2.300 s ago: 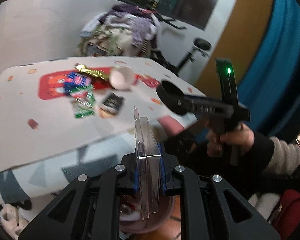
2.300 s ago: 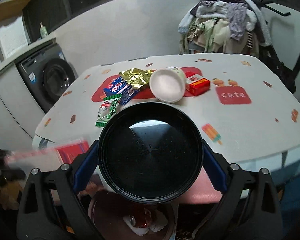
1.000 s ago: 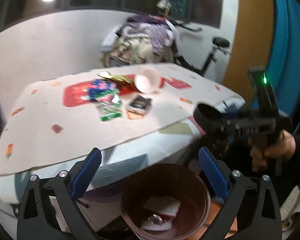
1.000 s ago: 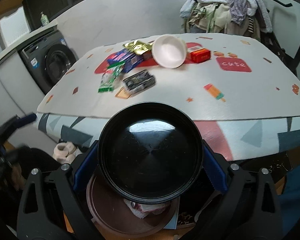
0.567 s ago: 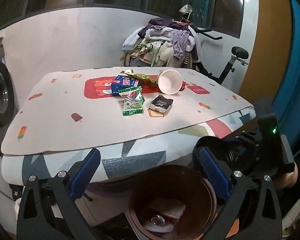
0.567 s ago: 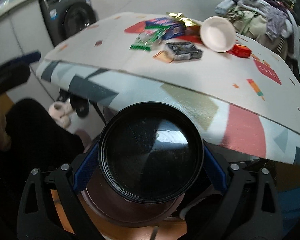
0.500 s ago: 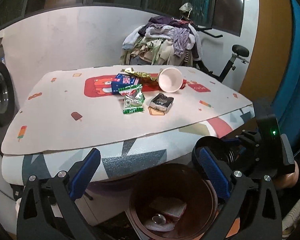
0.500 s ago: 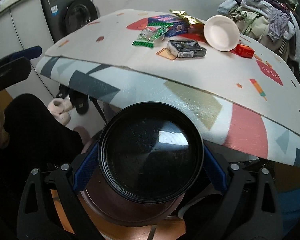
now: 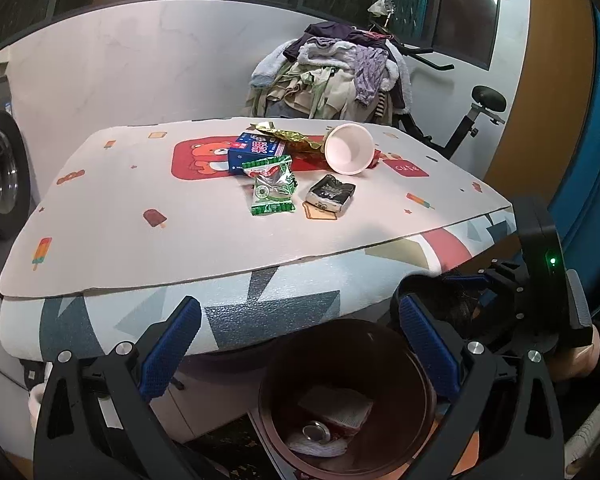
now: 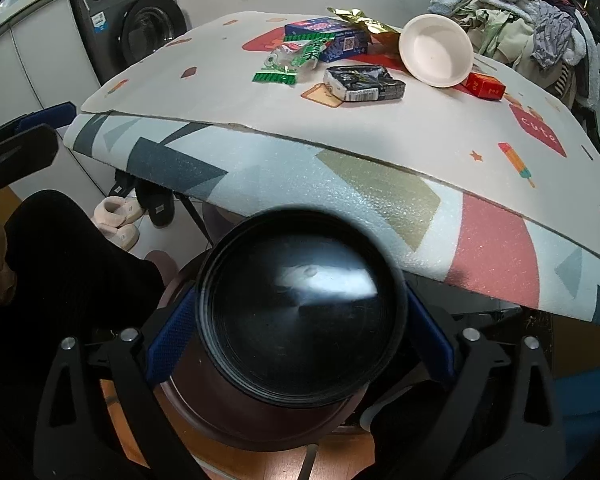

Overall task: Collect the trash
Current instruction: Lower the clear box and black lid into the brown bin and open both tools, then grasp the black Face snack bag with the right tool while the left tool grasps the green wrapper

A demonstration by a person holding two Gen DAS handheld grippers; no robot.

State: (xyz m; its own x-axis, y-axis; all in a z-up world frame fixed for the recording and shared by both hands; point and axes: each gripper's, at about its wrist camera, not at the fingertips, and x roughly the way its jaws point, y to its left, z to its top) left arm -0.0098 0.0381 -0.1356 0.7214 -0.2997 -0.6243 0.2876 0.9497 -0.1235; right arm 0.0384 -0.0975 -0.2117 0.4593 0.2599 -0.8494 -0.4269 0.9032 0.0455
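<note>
Across the counter (image 9: 204, 240) I see a green wrapper (image 9: 271, 188), blue box (image 9: 255, 153), dark packet (image 9: 331, 195) and white cup (image 9: 348, 153). My left hand-held gripper (image 9: 298, 354) is spread wide and empty above the brown bin (image 9: 404, 360). My right hand-held gripper (image 10: 300, 336) clamps a black bowl (image 10: 300, 312) over that bin.

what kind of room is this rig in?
Likely a home laundry or utility room. A front-loading washing machine stands by the wall, clothes are heaped on an exercise bike, and slippers lie under the mat-covered table.
</note>
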